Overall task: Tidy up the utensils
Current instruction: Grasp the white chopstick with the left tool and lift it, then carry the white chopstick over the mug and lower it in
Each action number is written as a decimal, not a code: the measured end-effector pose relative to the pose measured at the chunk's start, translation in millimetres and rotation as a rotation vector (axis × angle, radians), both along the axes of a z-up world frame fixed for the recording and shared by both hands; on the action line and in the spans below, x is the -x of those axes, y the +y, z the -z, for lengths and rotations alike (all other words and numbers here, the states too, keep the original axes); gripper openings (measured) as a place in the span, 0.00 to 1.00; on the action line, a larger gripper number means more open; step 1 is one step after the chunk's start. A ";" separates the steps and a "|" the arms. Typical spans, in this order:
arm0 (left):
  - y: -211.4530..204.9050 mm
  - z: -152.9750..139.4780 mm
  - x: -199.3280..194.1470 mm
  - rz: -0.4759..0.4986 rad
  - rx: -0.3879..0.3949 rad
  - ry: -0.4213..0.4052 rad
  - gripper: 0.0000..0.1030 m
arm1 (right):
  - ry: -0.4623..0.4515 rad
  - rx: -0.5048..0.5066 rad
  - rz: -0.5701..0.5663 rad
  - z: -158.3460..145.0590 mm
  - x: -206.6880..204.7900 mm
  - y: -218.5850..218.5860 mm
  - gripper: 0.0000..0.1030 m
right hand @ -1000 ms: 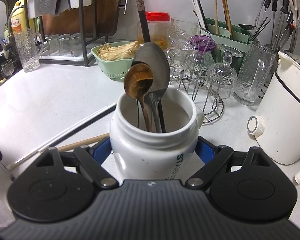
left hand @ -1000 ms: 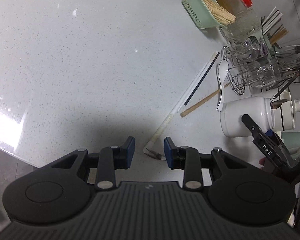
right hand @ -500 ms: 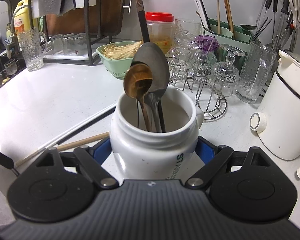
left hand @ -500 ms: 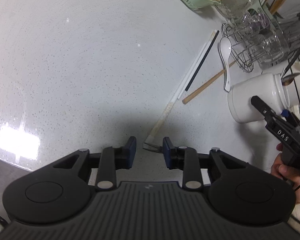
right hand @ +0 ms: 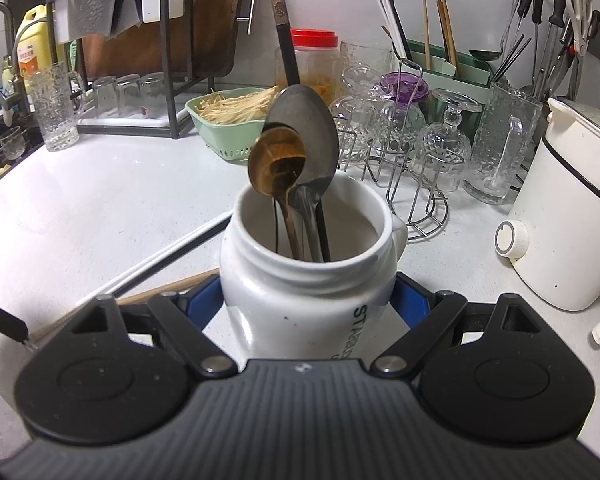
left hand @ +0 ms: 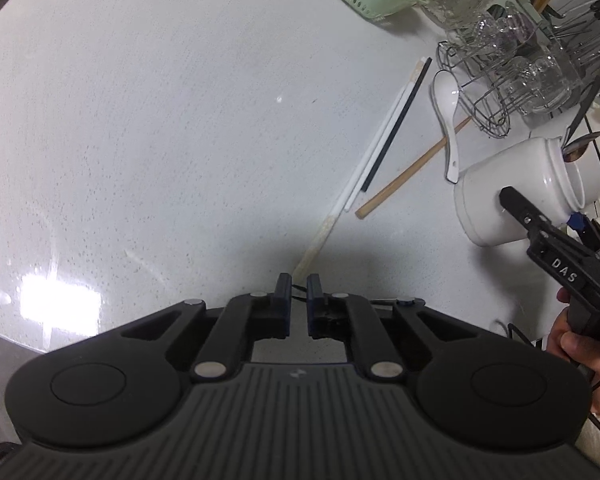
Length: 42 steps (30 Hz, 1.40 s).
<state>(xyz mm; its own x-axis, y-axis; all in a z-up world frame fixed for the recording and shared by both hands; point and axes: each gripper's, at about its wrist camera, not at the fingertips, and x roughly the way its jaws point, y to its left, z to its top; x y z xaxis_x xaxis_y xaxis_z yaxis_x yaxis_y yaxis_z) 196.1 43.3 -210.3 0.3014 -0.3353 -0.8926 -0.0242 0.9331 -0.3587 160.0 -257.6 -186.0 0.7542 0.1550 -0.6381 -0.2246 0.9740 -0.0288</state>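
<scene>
On the white counter lies a long white chopstick [left hand: 320,236] with a beige end. My left gripper [left hand: 299,284] points down at that end, which sits between the pads; the jaws are closing and have narrowed onto it. Beside it lie a second white chopstick [left hand: 374,150], a black chopstick [left hand: 396,124], a wooden chopstick [left hand: 404,174] and a white ceramic spoon [left hand: 448,120]. My right gripper [right hand: 307,302] is shut on a white jar [right hand: 300,300], also seen at the right of the left wrist view [left hand: 500,196]. In the jar stand a metal spoon [right hand: 304,140] and a brown spoon [right hand: 278,160].
A wire rack of upturned glasses [right hand: 412,148] and a green basket of sticks [right hand: 228,120] stand behind the jar. A white cooker [right hand: 572,216] is at the right. A green utensil holder [right hand: 440,68] stands by the wall. The counter's rounded edge [left hand: 4,324] runs near left.
My left gripper's jaws have narrowed around the chopstick's beige end, and the gripper has shifted and rolled a little. The right gripper and the jar have stayed still.
</scene>
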 end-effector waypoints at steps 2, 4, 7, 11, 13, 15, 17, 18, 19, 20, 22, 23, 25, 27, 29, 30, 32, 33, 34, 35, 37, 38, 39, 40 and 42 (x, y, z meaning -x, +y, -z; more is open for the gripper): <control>-3.4 -8.5 -2.4 0.022 -0.013 -0.014 0.07 | -0.003 0.002 0.004 0.3 1.0 1.2 0.88; -6.9 -17.6 -4.9 0.043 -0.025 -0.031 0.06 | -0.007 0.001 0.002 0.5 2.3 1.9 0.88; -12.3 -31.9 -7.7 0.073 -0.045 -0.060 0.05 | -0.010 -0.001 -0.008 0.9 3.7 3.1 0.88; -18.7 -49.3 -12.3 0.108 -0.063 -0.088 0.03 | -0.016 -0.002 -0.014 1.4 6.1 6.6 0.88; -23.3 -57.6 -13.6 0.131 -0.077 -0.099 0.02 | -0.019 -0.002 -0.017 1.5 7.2 8.5 0.88; -29.6 -65.2 -15.7 0.152 -0.089 -0.105 0.02 | -0.018 0.002 -0.020 1.1 8.4 10.1 0.88; -34.6 -73.0 -17.3 0.169 -0.101 -0.116 0.01 | -0.015 0.006 -0.018 0.6 9.4 11.6 0.89; -37.1 -77.2 -17.5 0.179 -0.106 -0.121 0.01 | -0.014 0.006 -0.017 0.5 9.8 12.0 0.89; -39.6 -81.0 -18.3 0.187 -0.110 -0.126 0.01 | -0.014 0.007 -0.017 0.4 10.2 12.3 0.88; -42.3 -84.4 -18.8 0.196 -0.114 -0.132 0.01 | -0.014 0.006 -0.017 0.4 10.7 12.4 0.88; -46.7 -91.3 -19.3 0.216 -0.120 -0.144 0.01 | -0.014 0.007 -0.018 0.2 10.6 12.3 0.88; -48.8 -94.7 -19.7 0.224 -0.124 -0.150 0.01 | -0.013 0.006 -0.019 0.1 10.9 12.5 0.89; -53.7 -100.8 -22.1 0.236 -0.129 -0.158 0.01 | -0.014 0.007 -0.023 0.4 12.6 13.7 0.88; -56.4 -106.7 -22.8 0.245 -0.131 -0.165 0.01 | -0.015 0.006 -0.027 0.5 14.0 14.4 0.88; -61.3 -113.1 -23.9 0.257 -0.134 -0.171 0.01 | -0.017 0.005 -0.034 0.7 15.7 14.7 0.89; -63.5 -116.4 -24.2 0.264 -0.133 -0.171 0.01 | -0.018 0.005 -0.036 0.7 16.2 14.8 0.88; -67.2 -123.2 -24.1 0.282 -0.125 -0.167 0.01 | -0.016 0.005 -0.036 0.3 15.7 14.9 0.89; -68.9 -127.6 -24.7 0.291 -0.128 -0.170 0.01 | -0.015 0.005 -0.035 0.2 15.4 15.1 0.89; -70.6 -132.4 -25.1 0.299 -0.131 -0.174 0.01 | -0.015 0.005 -0.036 0.0 15.5 14.8 0.89; -70.7 -137.1 -25.9 0.306 -0.130 -0.177 0.01 | -0.015 0.006 -0.036 0.0 15.7 14.8 0.88; -72.7 -147.3 -28.6 0.315 -0.128 -0.185 0.01 | -0.014 0.006 -0.040 -0.2 15.7 14.6 0.89; -74.1 -152.5 -29.5 0.322 -0.133 -0.194 0.01 | -0.014 0.007 -0.042 -0.2 15.9 14.6 0.89; -75.8 -157.6 -30.0 0.330 -0.141 -0.204 0.01 | -0.015 0.006 -0.044 -0.1 16.0 14.5 0.89; -77.2 -163.1 -30.6 0.336 -0.148 -0.213 0.01 | -0.015 0.006 -0.046 -0.1 16.3 14.6 0.89; -80.1 -173.2 -31.1 0.352 -0.159 -0.231 0.01 | -0.015 0.006 -0.048 0.0 16.4 14.6 0.88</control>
<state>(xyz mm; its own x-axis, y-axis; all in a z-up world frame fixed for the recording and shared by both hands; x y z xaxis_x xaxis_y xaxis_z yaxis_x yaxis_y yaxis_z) 227.2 -36.8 -37.1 0.3912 -0.3174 -0.8638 0.3688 0.9140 -0.1688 143.6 -243.0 -186.0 0.7554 0.1877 -0.6278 -0.2708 0.9619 -0.0382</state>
